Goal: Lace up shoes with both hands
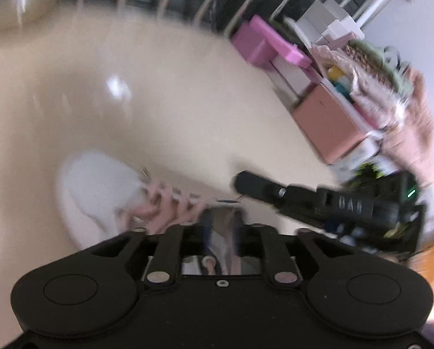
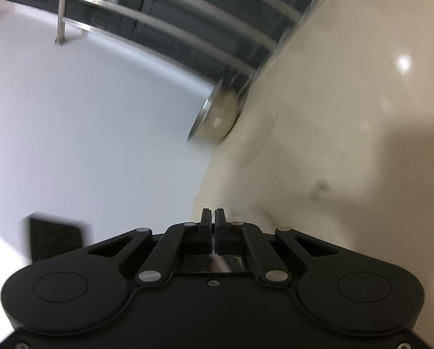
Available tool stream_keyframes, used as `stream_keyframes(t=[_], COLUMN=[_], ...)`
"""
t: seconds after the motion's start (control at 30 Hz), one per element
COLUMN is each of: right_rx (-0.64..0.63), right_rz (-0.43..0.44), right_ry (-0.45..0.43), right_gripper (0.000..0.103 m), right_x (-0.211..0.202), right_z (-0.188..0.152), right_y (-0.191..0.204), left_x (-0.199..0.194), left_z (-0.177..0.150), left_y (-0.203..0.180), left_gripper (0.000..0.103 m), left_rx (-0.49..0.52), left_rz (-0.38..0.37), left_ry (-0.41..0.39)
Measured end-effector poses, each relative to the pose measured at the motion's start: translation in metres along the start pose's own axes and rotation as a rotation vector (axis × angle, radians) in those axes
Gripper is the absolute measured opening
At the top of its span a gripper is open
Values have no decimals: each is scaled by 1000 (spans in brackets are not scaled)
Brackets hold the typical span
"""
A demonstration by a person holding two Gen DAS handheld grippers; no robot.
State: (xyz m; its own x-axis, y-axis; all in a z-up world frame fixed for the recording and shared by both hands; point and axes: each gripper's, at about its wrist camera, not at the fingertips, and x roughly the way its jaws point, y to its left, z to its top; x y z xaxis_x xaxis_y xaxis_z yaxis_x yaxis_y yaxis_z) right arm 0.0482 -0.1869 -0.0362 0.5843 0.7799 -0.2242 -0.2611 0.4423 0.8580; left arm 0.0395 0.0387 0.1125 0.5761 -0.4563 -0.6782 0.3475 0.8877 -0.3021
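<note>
1. Shoe (image 1: pixel 100 192), white with pink laces (image 1: pixel 170 203), lies on a cream floor at lower left of the left wrist view, just ahead of the left gripper (image 1: pixel 221 226). The picture is blurred.

2. Left gripper: its jaws stand partly open. Blurred pink and white shows in the gap, yet no pad clearly presses on it, so I judge nothing is gripped.

3. Right gripper (image 1: pixel 246 183) reaches in from the right of that same view, held by a hand (image 1: pixel 414 133), its tip near the shoe's lace end. A thin dark strand sits by the tip; what it is I cannot tell.

4. Right wrist view: the right gripper (image 2: pixel 212 218) has its jaws pressed together. A sliver of pale material may sit between them; too small to name. The shoe is out of this view; only floor and a wall show.

5. Doing the step well, as a judgement: keep the shut jaws firm on any lace end, bring the open jaws squarely over the lace, and pull evenly so the crossings stay flat.
</note>
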Motion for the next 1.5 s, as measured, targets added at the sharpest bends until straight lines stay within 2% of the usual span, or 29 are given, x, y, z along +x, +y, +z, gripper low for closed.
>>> stream_keyframes(t=[0.03,0.07,0.1,0.13,0.2,0.33,0.43,0.47,0.53,0.6,0.63,0.67,0.7,0.73,0.8,0.83,0.9,1.03,1.07,1.1,1.13,1.2,1.33,1.37,1.43,1.47,1.5], right_rx=[-13,-28,-27,-25,-74,-196,-232,-259,-327,-430,-505,-582,-662,-741,-893,-969,-1079,-1294,-1311,-1304,-1296,-1299,-1116,-1075,-1008,-980,-952], right_rz=[-23,-47,-60,-72,-127,-289,-405,-458,-532,-529,-520,-479,-406,-329,-249,-211,-193,-212,-187,-177,-170,-209,-300,-298,-286,-267,-247], right_ry=[-39,-71,-81,-90,-106,-197,-241,-248,-194,-98,-78,-62,-29,6,58,84,191,278,294,290,283,225,181,185,190,172,152], right_gripper=[0,0,0,0,0,0,0,0,0,7,13,36,61,63,55,52,37,36,29,0,0,0,0,2,20,48,66], right_x=[-7,-13,-18,-22,-34,-75,-121,-132,-145,-143,-139,-133,-122,-110,-77,-60,-20,24,31,35,39,24,-11,-17,-28,-32,-37], right_z=[-1,-2,-5,-8,-16,-26,-28,-31,-31,-32,-34,-36,-38,-40,-44,-45,-44,-43,-42,-41,-41,-43,-30,-30,-32,-34,-36], right_y=[2,3,2,1,6,18,15,15,16,28,41,55,65,76,85,90,91,96,100,103,105,100,74,74,84,91,98], left_x=[-9,-15,-13,-5,12,8,-6,-11,-19,-20,-19,-19,-19,-19,-18,-18,-18,-16,-16,-16,-16,-18,-17,-16,-14,-13,-13], left_z=[-8,-19,-29,-39,-56,-64,-69,-69,-68,-69,-70,-71,-71,-71,-74,-75,-74,-73,-73,-72,-71,-72,-72,-72,-73,-73,-73], left_y=[-16,-33,-50,-62,-74,-52,-36,-30,-17,-15,-14,-13,-12,-11,-10,-10,-11,-4,-1,1,5,10,18,18,16,15,15], left_gripper=[68,72,71,71,71,78,85,86,85,84,82,82,76,61,43,39,37,37,39,40,41,43,41,40,39,39,39], left_rx=[77,163,244,303,369,283,295,287,251,234,233,230,218,197,168,168,181,171,167,161,154,146,122,122,125,123,117], left_rz=[81,168,267,334,404,413,449,456,426,402,396,387,372,338,260,241,230,209,211,217,224,233,200,200,212,218,221], left_ry=[-54,-103,-117,-99,-50,-38,-39,-35,-28,-33,-39,-43,-44,-41,-28,-23,-15,-14,-15,-16,-19,-28,-46,-55,-75,-81,-86])
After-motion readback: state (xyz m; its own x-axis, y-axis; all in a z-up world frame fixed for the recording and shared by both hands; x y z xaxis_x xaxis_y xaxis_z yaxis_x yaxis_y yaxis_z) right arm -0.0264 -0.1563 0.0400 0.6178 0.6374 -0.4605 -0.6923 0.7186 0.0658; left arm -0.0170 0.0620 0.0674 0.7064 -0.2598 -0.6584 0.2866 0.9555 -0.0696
